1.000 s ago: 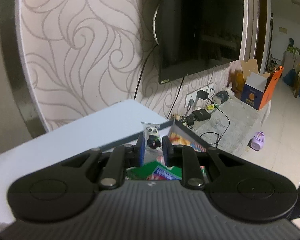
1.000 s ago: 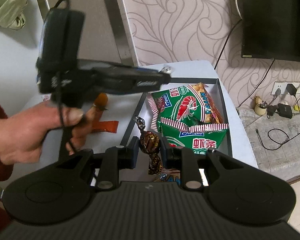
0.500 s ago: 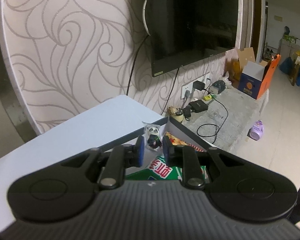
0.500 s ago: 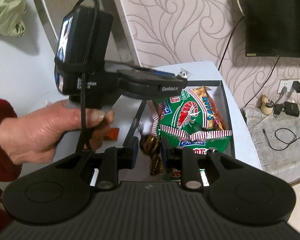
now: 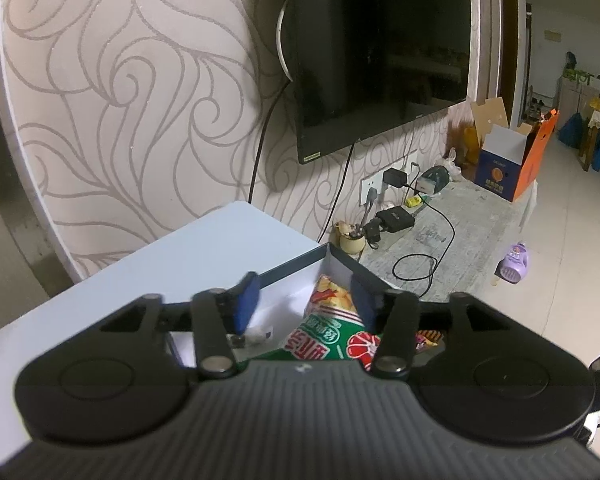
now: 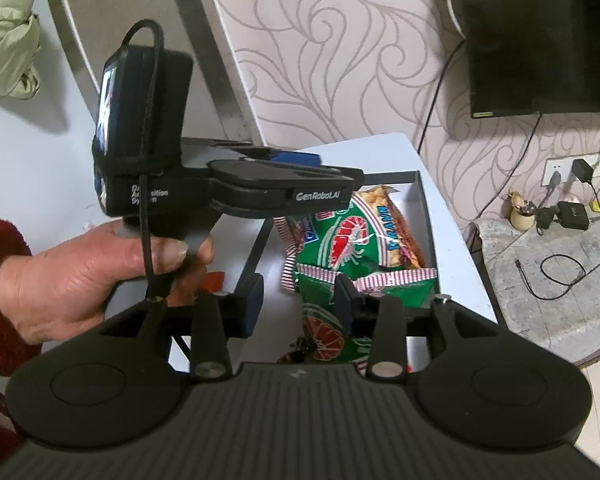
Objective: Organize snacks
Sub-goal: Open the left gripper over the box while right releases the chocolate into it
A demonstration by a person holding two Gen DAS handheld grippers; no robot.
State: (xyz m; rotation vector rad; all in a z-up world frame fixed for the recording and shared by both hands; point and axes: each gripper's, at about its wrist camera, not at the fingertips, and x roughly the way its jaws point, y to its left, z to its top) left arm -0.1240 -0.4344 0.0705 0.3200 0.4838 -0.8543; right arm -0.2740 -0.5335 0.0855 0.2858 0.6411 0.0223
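Observation:
A dark-rimmed white box [image 5: 288, 270] [image 6: 427, 216] on the pale table holds green shrimp-chip bags [image 5: 324, 338] [image 6: 352, 236]. My left gripper [image 5: 304, 305] hovers over the box, its jaws opening with nothing between the blue pads. A small white panda sweet [image 5: 260, 334] lies on the box floor below it. My right gripper [image 6: 299, 302] is above the box's near end, its jaws also opening and empty. The brown wrapped sweet [image 6: 298, 354] lies just under them beside a green bag. The right wrist view shows the left gripper [image 6: 324, 166] from the side, held by a hand [image 6: 80, 272].
A small orange packet [image 6: 214, 280] lies on the table [image 5: 204, 248] left of the box. A television [image 5: 380, 48] hangs on the patterned wall. A low stone shelf [image 5: 460, 216] carries chargers, cables and a cup. An orange carton [image 5: 512, 168] stands further right.
Both grippers' jaws have spread apart. The panda sweet has dropped out of the left gripper and the brown sweet out of the right gripper, both into the box.

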